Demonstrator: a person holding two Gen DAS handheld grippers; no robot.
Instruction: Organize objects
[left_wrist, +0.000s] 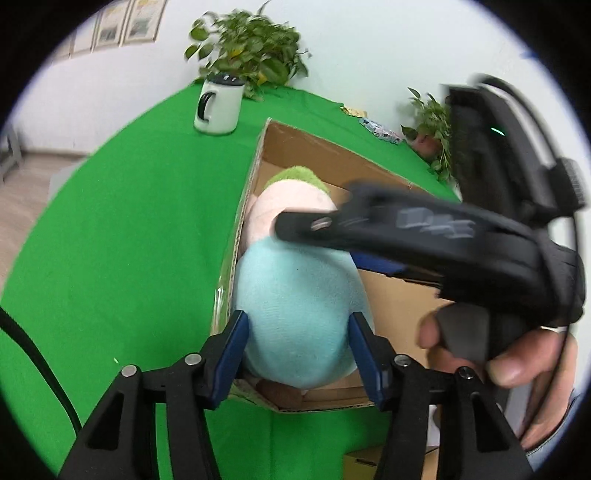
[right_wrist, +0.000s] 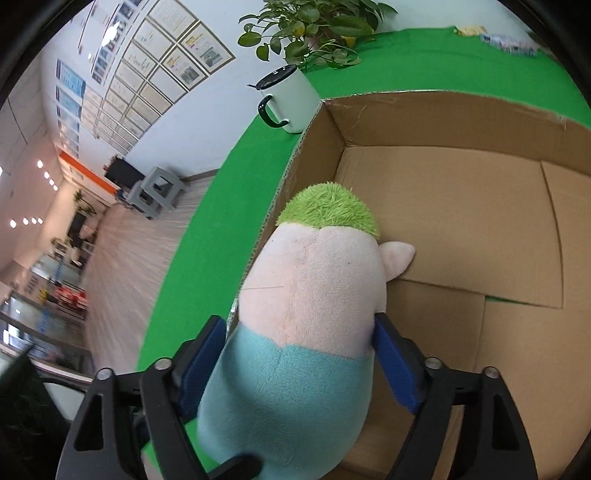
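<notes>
Left gripper (left_wrist: 297, 345): fingers clamp plush toy (left_wrist: 299, 295)
Right gripper (right_wrist: 301, 362): fingers released around it
Advice: lower gently into cardboard box (right_wrist: 461, 122)

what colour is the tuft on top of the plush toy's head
Bright green tuft, on the plush toy; clearest in the right wrist view.

Both grippers, the left gripper (left_wrist: 297, 354) and the right gripper (right_wrist: 301, 360), are chunky black plastic frames with blue pads (left_wrist: 231, 360) on the jaws and round silver screws (left_wrist: 129, 370) at the joints. A black cable (left_wrist: 37, 363) trails off the left one, and there's a ring (left_wrist: 552, 328) on the hand (left_wrist: 517, 354).
</notes>
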